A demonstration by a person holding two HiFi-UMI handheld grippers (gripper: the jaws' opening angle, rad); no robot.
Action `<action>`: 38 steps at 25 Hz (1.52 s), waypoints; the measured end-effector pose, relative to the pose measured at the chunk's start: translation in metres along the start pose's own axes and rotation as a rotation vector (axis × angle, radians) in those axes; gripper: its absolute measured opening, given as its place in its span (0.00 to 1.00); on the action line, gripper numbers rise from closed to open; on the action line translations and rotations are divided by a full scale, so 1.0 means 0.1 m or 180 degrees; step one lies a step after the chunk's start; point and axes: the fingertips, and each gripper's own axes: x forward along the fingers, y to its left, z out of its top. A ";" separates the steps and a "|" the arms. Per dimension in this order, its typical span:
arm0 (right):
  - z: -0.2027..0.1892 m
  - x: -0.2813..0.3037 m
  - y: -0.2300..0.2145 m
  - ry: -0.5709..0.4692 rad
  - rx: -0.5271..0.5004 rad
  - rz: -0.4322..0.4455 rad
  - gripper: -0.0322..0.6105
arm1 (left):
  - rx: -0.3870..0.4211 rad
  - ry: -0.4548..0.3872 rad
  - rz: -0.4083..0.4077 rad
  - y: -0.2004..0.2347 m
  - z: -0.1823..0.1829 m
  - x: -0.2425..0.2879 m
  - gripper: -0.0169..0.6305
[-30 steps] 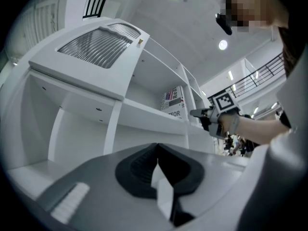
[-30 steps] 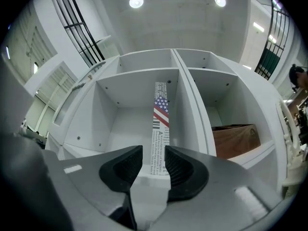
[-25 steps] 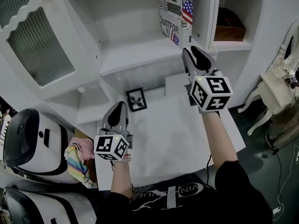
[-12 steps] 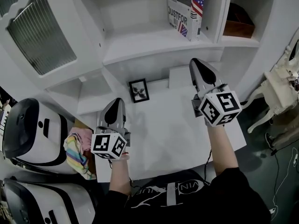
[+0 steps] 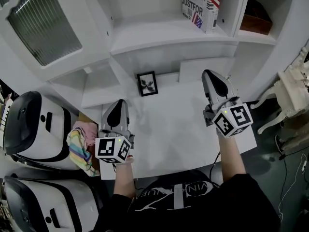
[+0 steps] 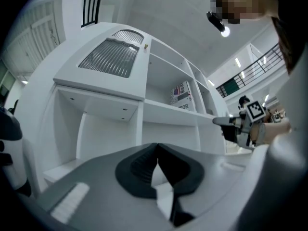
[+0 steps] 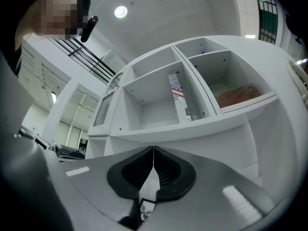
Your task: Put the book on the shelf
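Note:
The book, printed with newspaper text and a flag, stands upright in a middle compartment of the white shelf, against its right wall. It shows as a thin spine in the right gripper view and in the left gripper view. My right gripper hangs over the white table, below the shelf, shut and empty. My left gripper is low at the table's left, shut, nothing between its jaws.
A small black picture frame stands at the back of the white table. A brown box sits in the compartment right of the book. A glass-fronted cabinet door is at the left. White machines and a striped cloth lie left of the table.
My right gripper has drawn back from the shelf and down over the table, and its jaws have closed. The book stays standing in its compartment. The left gripper barely moved.

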 end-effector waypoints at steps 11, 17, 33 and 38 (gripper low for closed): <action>-0.49 -0.14 0.18 0.0245 0.0106 0.0221 0.06 | 0.0141 0.0145 0.0152 0.09 -0.23 -0.17 0.03; -0.73 -0.18 0.22 0.0356 0.0243 0.0235 0.06 | 0.0142 0.0237 0.0238 0.16 -0.36 -0.27 0.03; -0.92 -0.17 0.24 0.0460 0.0354 0.0179 0.06 | 0.0118 0.0291 0.0377 0.31 -0.43 -0.45 0.03; -0.95 -0.16 0.24 0.0481 0.0347 0.0178 0.06 | 0.0033 0.0272 0.0375 0.34 -0.42 -0.47 0.03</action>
